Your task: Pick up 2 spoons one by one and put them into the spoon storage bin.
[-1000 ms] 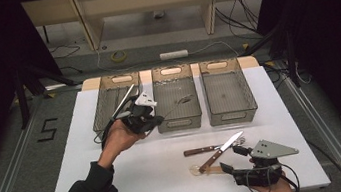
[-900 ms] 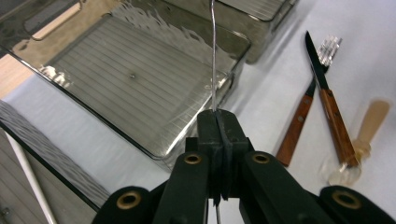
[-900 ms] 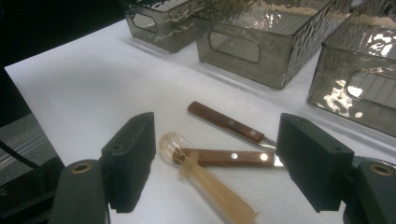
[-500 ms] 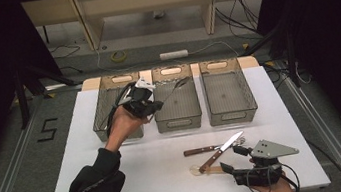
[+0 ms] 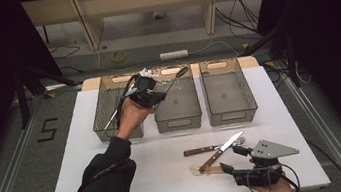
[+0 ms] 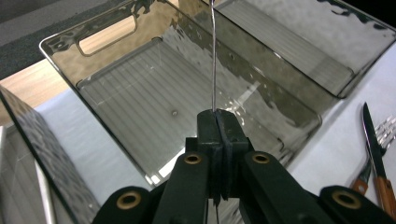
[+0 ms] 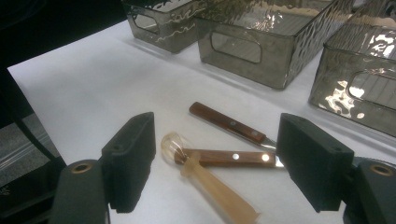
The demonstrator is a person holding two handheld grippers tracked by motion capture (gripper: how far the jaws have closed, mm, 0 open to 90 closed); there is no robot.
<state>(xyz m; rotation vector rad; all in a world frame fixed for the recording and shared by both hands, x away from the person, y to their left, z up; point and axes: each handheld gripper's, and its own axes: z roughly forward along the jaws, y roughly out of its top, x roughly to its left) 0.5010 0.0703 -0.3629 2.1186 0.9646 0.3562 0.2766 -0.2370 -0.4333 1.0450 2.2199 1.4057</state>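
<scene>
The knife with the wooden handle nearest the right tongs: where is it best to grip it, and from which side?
Probably at the wooden handle of the knife, coming from above with the open right tongs across it. It lies flat on the table, and its handle end rests over the plastic spoon, so grip clear of the spoon.

We see the left tool [image 5: 157, 94] held over the near wall between the left bin [image 5: 110, 115] and the middle bin [image 5: 179, 120], clamped on a spoon [image 5: 176, 76] whose bowl points up and away over the middle bin. The right bin [image 5: 230, 110] stands beside them on the white worktop [image 5: 170, 177]. Near the front edge we find the right tool [image 5: 232, 160], jaws spread, just beside two wooden-handled knives [image 5: 219, 150] and a translucent spoon [image 5: 204, 169].
</scene>
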